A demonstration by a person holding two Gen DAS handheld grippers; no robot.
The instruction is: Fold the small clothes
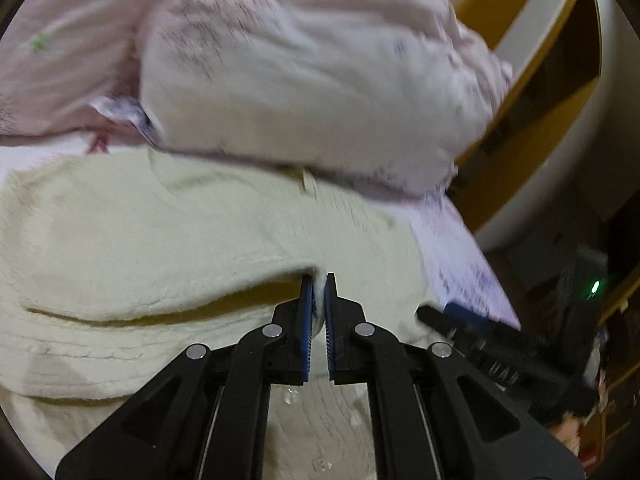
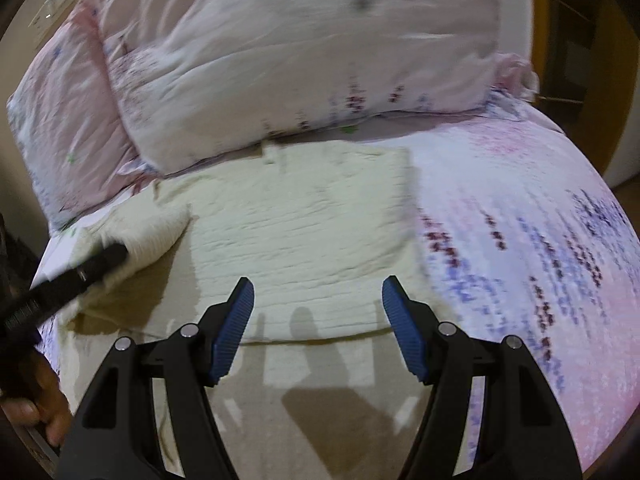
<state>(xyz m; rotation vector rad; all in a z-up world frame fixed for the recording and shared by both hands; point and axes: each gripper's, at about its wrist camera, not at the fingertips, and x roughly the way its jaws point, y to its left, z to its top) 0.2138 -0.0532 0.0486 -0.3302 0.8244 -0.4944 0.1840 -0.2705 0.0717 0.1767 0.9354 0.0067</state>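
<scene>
**Left claw pinching garment edge; right claw free**

Left gripper (image 1: 319, 280) nearly closed, nipping a fold of the cream ribbed knit garment (image 2: 304, 224) spread on the floral pink bedsheet (image 2: 520, 240). Right gripper (image 2: 318, 292) wide open, empty, above it. Judged light, limp, non-slippery; grip hems, corners.

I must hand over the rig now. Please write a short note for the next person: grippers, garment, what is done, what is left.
Left gripper: shut on an edge of the cream garment, lifting it.
Right gripper: open, holding nothing, above the near hem.
Garment lies on the floral bed in front of the pillows.
Done: left side partly turned over.
Left: finish the fold, probably with the right gripper's help.
</scene>
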